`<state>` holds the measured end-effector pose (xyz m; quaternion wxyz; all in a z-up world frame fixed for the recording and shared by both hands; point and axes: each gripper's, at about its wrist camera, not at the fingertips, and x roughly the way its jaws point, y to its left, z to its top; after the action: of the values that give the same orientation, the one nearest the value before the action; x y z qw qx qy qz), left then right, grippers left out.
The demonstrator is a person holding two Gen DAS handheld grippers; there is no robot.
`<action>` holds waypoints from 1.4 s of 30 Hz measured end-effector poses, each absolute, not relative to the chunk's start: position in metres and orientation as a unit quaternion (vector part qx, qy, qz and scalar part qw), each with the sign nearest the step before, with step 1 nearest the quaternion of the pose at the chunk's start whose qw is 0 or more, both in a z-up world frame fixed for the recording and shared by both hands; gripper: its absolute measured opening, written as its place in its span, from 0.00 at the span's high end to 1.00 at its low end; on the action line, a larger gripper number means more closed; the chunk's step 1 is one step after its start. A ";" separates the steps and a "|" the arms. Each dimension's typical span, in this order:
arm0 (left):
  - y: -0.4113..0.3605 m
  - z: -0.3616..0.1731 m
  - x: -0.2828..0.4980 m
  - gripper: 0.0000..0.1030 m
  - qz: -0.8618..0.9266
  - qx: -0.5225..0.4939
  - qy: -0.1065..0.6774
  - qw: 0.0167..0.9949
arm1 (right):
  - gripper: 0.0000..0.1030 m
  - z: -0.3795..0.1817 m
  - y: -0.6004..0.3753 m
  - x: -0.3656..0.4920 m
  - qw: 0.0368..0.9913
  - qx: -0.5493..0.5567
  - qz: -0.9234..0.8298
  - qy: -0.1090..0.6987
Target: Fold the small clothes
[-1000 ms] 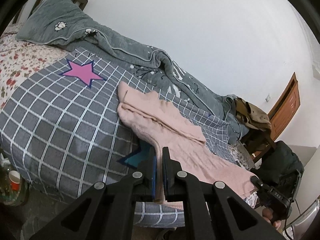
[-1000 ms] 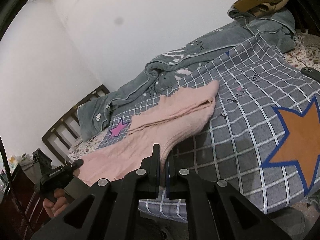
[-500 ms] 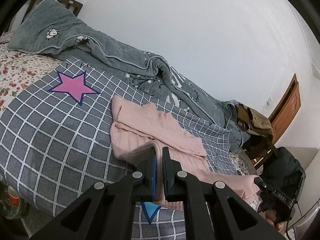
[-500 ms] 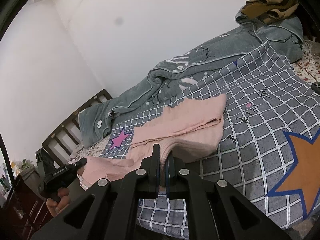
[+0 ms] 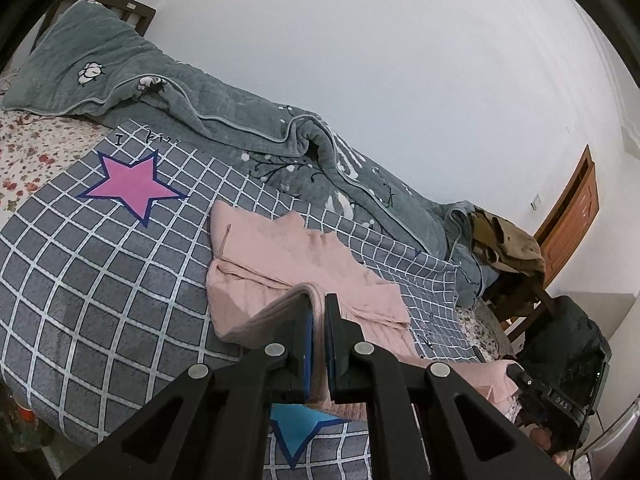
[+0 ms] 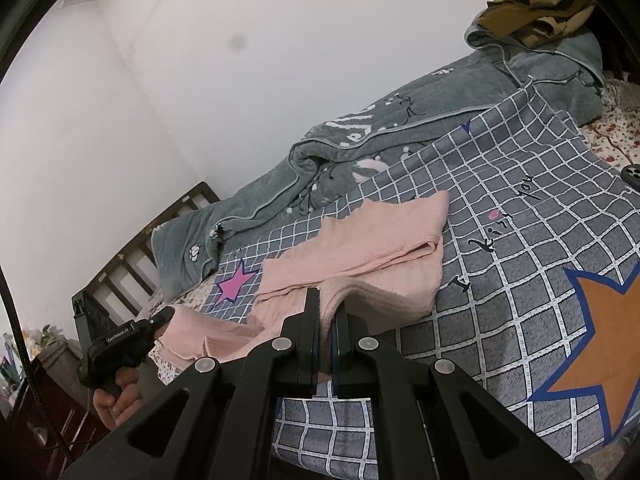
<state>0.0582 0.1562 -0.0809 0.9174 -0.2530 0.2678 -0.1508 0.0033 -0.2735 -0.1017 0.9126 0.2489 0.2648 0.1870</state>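
A pink garment point(image 5: 288, 256) lies partly folded on the grey checked blanket point(image 5: 100, 280). My left gripper point(image 5: 317, 300) is shut on the near hem of the pink garment and holds it lifted over the lower layer. My right gripper point(image 6: 329, 298) is shut on the same hem at the other end, also lifted; the garment point(image 6: 372, 248) shows there with its sleeves folded in. The cloth between the two grippers sags along the bed's near edge. The right gripper also shows at the lower right of the left wrist view point(image 5: 516, 372).
A grey quilt point(image 5: 240, 128) is bunched along the wall side of the bed. A brown garment point(image 5: 504, 244) lies on a chair at the foot end, by a wooden door point(image 5: 572, 216). The wooden headboard point(image 6: 132, 260) stands at the other end. A dark object point(image 6: 632, 172) lies on the blanket.
Both grippers have carried the near hem up and forward over the garment toward the wall. The garment's lower part now doubles over itself.
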 end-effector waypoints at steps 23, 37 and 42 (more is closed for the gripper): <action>0.151 -0.079 0.156 0.94 -0.089 -0.239 0.271 0.928 | 0.96 -0.093 -0.275 0.100 0.917 0.258 0.167 0.254; 0.139 -0.110 0.266 0.94 -0.043 -0.216 0.281 0.934 | 0.96 -0.134 -0.270 0.244 0.911 0.245 0.139 0.301; 0.128 -0.123 0.290 0.91 -0.034 -0.197 0.289 0.936 | 0.95 -0.155 -0.268 0.274 0.910 0.227 0.123 0.325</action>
<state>0.2905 0.1280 -0.1227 0.9362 -0.1970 0.2891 -0.0339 0.2737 -0.2681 -0.1548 0.9097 0.2271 0.3251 0.1231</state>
